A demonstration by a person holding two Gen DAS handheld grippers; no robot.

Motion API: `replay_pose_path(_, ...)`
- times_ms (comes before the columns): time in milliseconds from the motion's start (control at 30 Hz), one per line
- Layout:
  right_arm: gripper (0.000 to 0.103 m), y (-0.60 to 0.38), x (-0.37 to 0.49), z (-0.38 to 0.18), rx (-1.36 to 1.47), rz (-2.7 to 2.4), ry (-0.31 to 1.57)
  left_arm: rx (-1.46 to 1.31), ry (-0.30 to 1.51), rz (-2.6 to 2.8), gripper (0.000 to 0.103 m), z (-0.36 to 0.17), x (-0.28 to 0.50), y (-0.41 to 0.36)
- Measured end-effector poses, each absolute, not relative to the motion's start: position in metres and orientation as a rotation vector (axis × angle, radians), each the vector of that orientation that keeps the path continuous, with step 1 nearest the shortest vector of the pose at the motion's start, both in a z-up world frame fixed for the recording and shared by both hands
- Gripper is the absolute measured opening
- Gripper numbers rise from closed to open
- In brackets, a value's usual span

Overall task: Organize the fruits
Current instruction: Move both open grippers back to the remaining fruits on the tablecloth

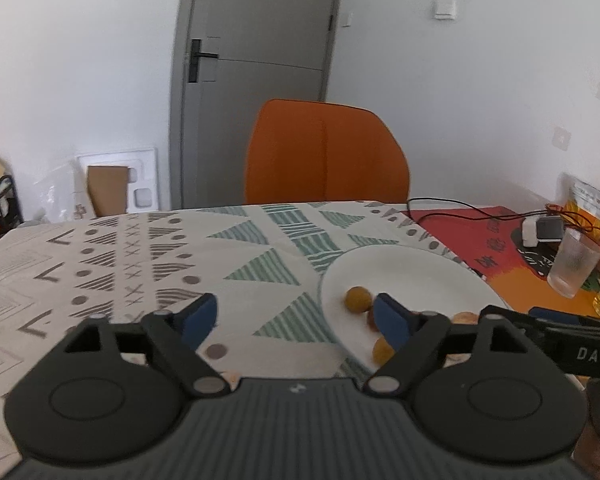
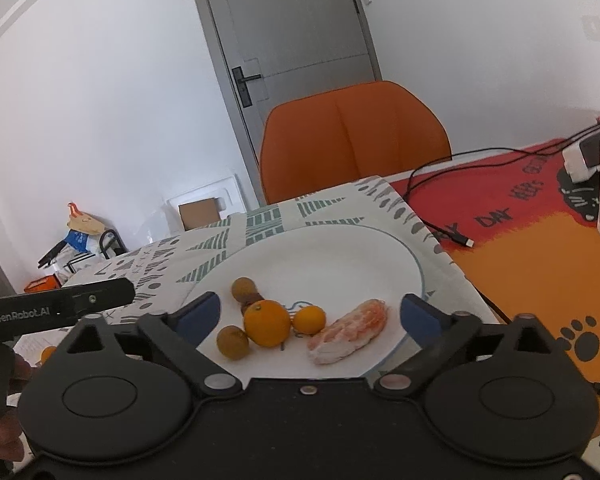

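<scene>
Fruit sits gathered on the round white plate with a thin blue rim, so the sorting looks largely done. One small orange fruit seems to lie off it, far left beside the left gripper, whose jaws stand apart over the patterned cloth on the tabletop. On the plate, left to right: two brownish round longans, a large orange, a small orange kumquat, a peeled pink citrus segment. The right gripper hangs over them, jaws wide and empty.
</scene>
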State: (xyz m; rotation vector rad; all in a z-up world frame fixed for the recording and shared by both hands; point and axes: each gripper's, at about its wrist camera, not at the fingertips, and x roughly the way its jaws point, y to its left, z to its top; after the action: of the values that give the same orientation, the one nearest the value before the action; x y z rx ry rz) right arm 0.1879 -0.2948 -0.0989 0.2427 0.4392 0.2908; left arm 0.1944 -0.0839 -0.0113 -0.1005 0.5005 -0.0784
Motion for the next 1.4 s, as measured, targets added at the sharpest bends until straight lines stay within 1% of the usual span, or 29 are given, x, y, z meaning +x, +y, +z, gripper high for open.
replay_pose_path(67, 0.103, -0.291, 0.185, -0.097, 0.235, 0.289, 0.435, -0.113, 0.486, -0.062, 0.091, -0.009, 0.188, -0.077)
replay_pose_path(267, 0.103, -0.282, 0.178, -0.095, 0.240, 0.294, 0.448, -0.133, 0.472, -0.051, 0.094, -0.003, 0.172, -0.061)
replay_pose_path(1000, 0.103, -0.250, 0.146, -0.081, 0.229, 0.335, 0.465, -0.175, 0.421, 0.061, 0.095, 0.015, 0.103, -0.003)
replay_pose_path(1167, 0.103, -0.244, 0.141, -0.078, 0.228, 0.360, 0.464, -0.192, 0.422, 0.091, 0.098, 0.015, 0.091, 0.012)
replay_pose_path(1400, 0.103, -0.232, 0.137, -0.075, 0.211, 0.403, 0.463, -0.197, 0.423, 0.124, 0.098, 0.012, 0.082, 0.026)
